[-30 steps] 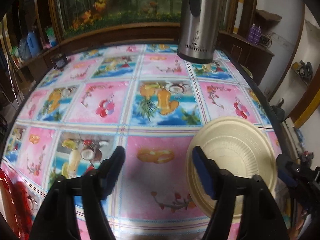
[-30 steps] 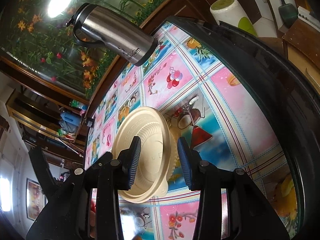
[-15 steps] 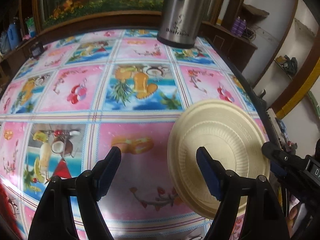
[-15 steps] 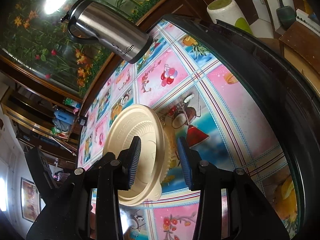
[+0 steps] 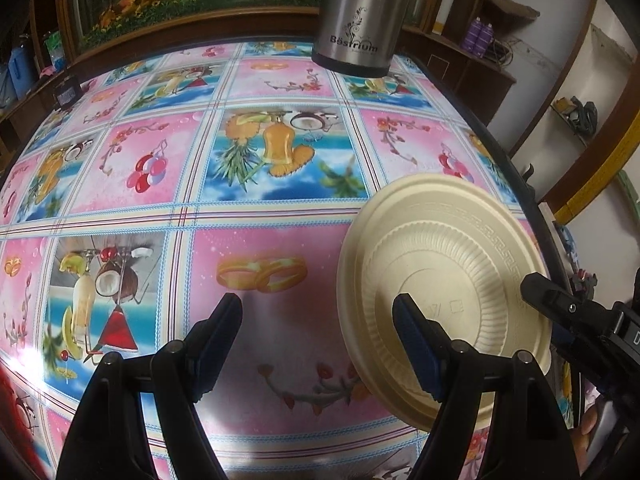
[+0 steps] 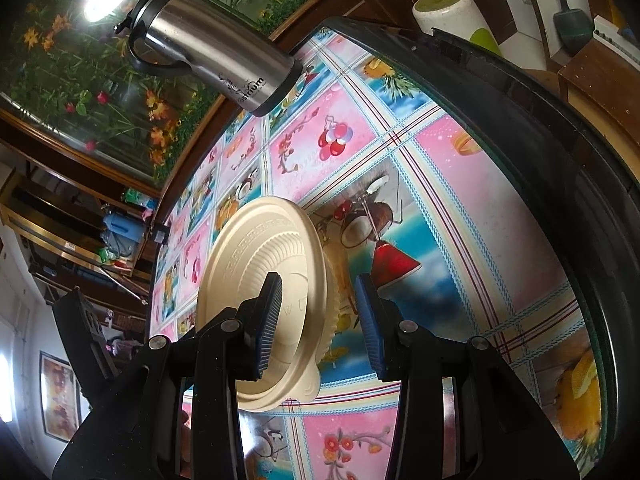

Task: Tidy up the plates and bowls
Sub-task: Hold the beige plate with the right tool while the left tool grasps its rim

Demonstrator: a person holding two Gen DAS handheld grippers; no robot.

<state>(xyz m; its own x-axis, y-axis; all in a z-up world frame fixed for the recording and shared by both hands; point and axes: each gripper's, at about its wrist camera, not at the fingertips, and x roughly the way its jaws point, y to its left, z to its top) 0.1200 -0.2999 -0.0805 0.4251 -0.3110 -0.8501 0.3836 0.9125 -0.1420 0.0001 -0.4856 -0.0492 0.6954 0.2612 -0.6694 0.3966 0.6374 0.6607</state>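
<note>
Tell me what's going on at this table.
A person is working with two handheld grippers over a table with a colourful patterned cover. The right gripper holds a cream plate upside down and tilted, raised off the table. A second ridged piece seems nested against it. The left gripper hangs open and empty beside the plate. A steel jug stands at the far side.

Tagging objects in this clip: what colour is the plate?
Plain cream plate, with ribbed relief; clearest in the left wrist view.
</note>
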